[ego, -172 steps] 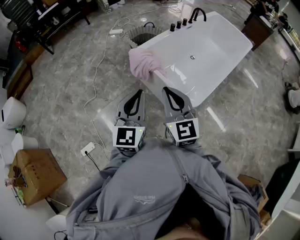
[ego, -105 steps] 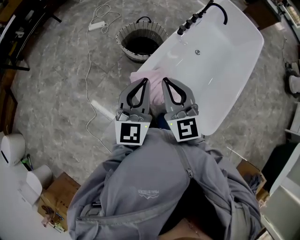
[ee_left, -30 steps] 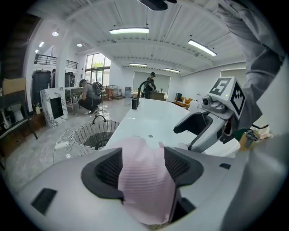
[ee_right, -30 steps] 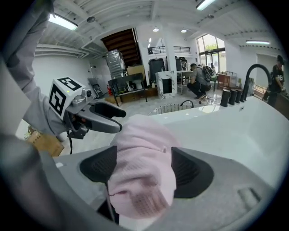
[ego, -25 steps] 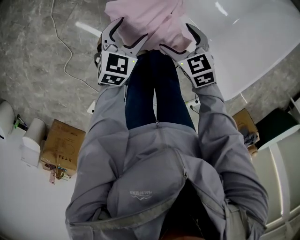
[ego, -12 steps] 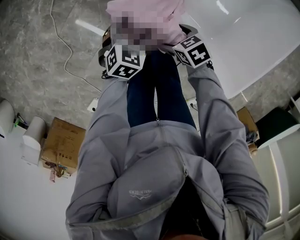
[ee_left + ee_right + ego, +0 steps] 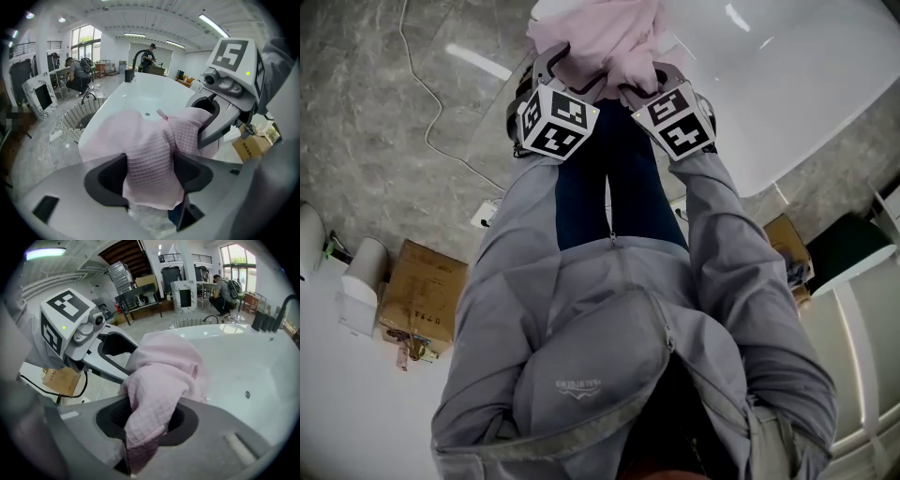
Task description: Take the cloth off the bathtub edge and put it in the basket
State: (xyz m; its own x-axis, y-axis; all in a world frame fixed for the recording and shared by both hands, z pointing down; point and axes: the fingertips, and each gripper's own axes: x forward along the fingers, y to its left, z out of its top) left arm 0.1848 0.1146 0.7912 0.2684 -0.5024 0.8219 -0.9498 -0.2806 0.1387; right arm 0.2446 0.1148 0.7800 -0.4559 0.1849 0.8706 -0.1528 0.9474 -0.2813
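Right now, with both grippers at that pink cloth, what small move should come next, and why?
Probably close the left gripper fully. Its jaws have just been closing but stand wide around a fold of the pink cloth; the right gripper, jaws just closed further, already pinches it. With the cloth draped on the bathtub, two grips should lift it evenly.

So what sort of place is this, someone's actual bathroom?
Probably not: it looks like a big open workshop or lab hall. A freestanding white bathtub stands on a marbled floor, with work desks beyond it and a cardboard box nearby.
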